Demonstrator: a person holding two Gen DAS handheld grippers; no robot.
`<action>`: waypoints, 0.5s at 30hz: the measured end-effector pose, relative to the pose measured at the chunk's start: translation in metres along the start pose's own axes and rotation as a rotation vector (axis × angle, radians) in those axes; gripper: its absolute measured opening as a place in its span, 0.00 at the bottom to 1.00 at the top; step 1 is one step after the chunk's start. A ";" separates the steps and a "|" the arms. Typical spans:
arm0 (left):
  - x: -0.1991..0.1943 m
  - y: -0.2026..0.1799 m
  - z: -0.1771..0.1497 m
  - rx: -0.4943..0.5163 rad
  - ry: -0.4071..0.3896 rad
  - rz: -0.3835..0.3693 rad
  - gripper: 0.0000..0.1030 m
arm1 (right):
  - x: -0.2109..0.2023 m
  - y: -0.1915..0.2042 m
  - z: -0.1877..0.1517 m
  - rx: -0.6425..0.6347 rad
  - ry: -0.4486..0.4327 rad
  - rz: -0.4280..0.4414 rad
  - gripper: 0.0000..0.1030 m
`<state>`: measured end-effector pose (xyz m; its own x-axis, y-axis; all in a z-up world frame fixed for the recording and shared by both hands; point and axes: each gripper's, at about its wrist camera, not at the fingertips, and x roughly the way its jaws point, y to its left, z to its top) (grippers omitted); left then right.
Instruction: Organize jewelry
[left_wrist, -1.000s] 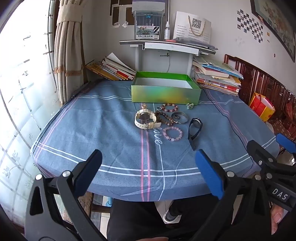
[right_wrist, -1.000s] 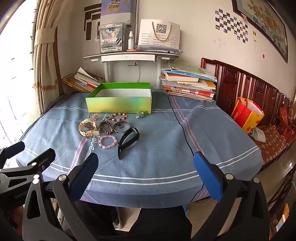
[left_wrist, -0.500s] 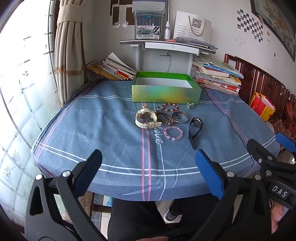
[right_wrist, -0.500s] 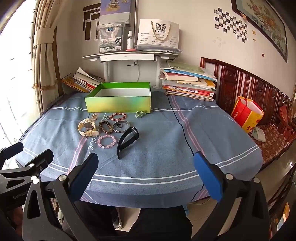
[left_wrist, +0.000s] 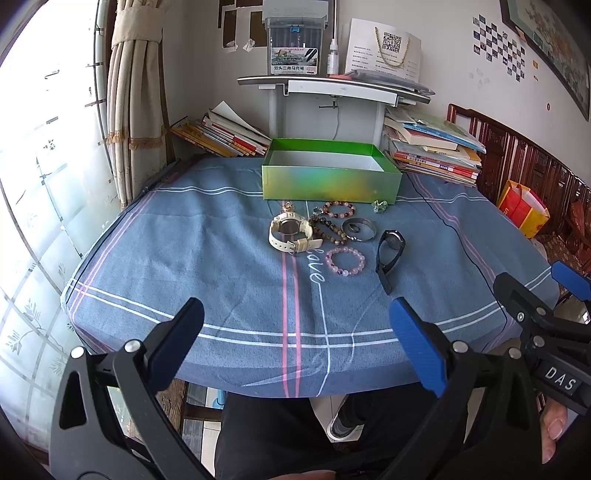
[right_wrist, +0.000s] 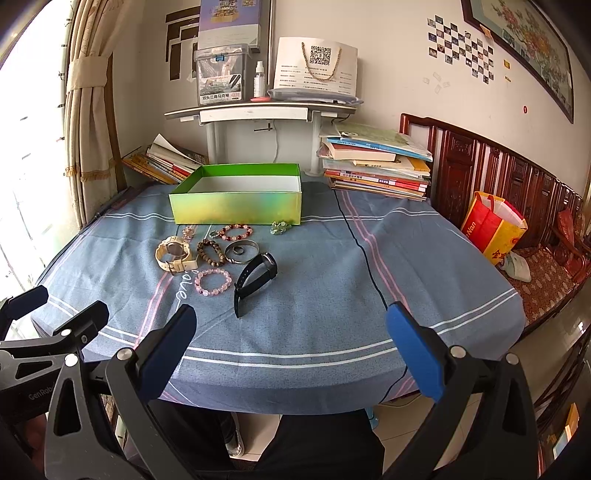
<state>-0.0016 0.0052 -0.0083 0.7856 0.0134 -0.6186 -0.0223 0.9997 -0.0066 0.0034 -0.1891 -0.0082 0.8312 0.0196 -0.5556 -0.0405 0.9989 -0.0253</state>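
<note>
An open green box (left_wrist: 331, 180) (right_wrist: 236, 201) stands at the back of the blue-clothed table (left_wrist: 207, 266), and it looks empty. In front of it lie a cream watch (left_wrist: 291, 233) (right_wrist: 175, 254), a black watch (left_wrist: 389, 251) (right_wrist: 256, 275), a pink bead bracelet (left_wrist: 345, 261) (right_wrist: 213, 282), a brown bead bracelet (left_wrist: 328, 230), a red-and-white bead bracelet (left_wrist: 339, 209), a silver bangle (left_wrist: 358, 229) (right_wrist: 241, 251) and a small green trinket (left_wrist: 379, 206) (right_wrist: 280, 227). My left gripper (left_wrist: 295, 339) and right gripper (right_wrist: 291, 339) hang open at the table's near edge, both holding nothing.
Stacks of books (left_wrist: 432, 151) (left_wrist: 221, 134) flank a small grey shelf (left_wrist: 332, 83) behind the box. A curtain (left_wrist: 136, 99) hangs at the left. A wooden bench (right_wrist: 517, 206) with a red-and-yellow bag (right_wrist: 491, 227) stands at the right. A black cable (right_wrist: 364, 254) crosses the cloth. The person's legs are below.
Both views have crept slightly forward toward the table. The jewelry and box have not moved, and both grippers stay open.
</note>
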 end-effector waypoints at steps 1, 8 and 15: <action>0.000 0.000 0.001 0.000 0.001 0.000 0.96 | 0.000 0.000 0.000 -0.001 -0.001 0.000 0.98; 0.000 -0.001 0.001 -0.002 0.003 0.000 0.96 | 0.000 0.000 0.001 0.001 0.000 0.001 0.98; -0.003 -0.003 0.001 -0.006 0.002 -0.003 0.96 | 0.000 0.002 0.000 0.002 -0.001 0.001 0.98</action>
<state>-0.0031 0.0017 -0.0057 0.7843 0.0104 -0.6202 -0.0237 0.9996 -0.0133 0.0036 -0.1867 -0.0083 0.8315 0.0208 -0.5551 -0.0405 0.9989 -0.0232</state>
